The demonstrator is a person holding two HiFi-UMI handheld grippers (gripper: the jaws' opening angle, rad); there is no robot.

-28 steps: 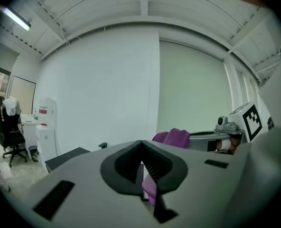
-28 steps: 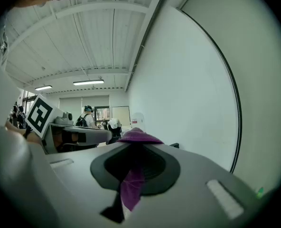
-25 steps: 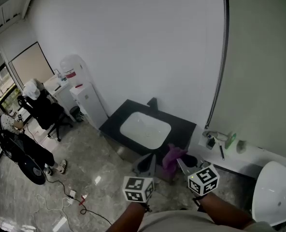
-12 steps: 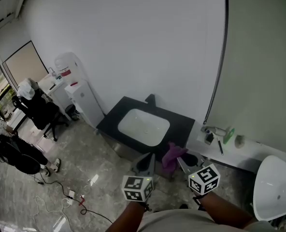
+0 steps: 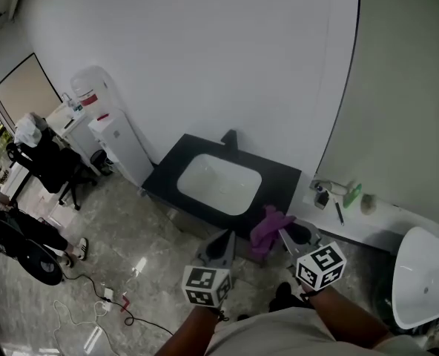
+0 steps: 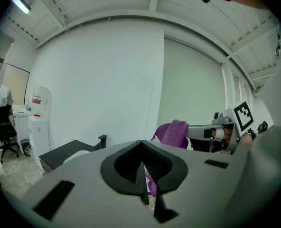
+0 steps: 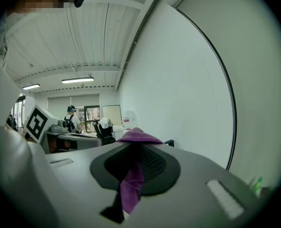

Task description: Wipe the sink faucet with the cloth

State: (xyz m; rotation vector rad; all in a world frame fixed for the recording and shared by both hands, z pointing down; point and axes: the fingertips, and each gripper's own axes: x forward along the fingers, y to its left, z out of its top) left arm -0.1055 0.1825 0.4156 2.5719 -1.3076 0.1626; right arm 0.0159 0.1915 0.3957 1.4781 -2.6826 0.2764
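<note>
Cloth (image 5: 270,227), purple and bunched, hangs at the lower centre of the head view, pinched in the right tongs (image 5: 288,236); the right gripper view shows a fold of it clamped between the closed jaws, with a tuft standing above them; the left tongs (image 5: 221,246), just to its left, have their jaws together on nothing. Higher in the frame lies the black counter (image 5: 280,189) with its white sink (image 5: 218,184); the dark faucet (image 5: 230,138) stands at the counter's back edge against the wall, well apart from the cloth. Wiping has not begun, I judge; this is the approach; next the right tongs must carry the cloth forward over the sink and press its loose part against the faucet.
</note>
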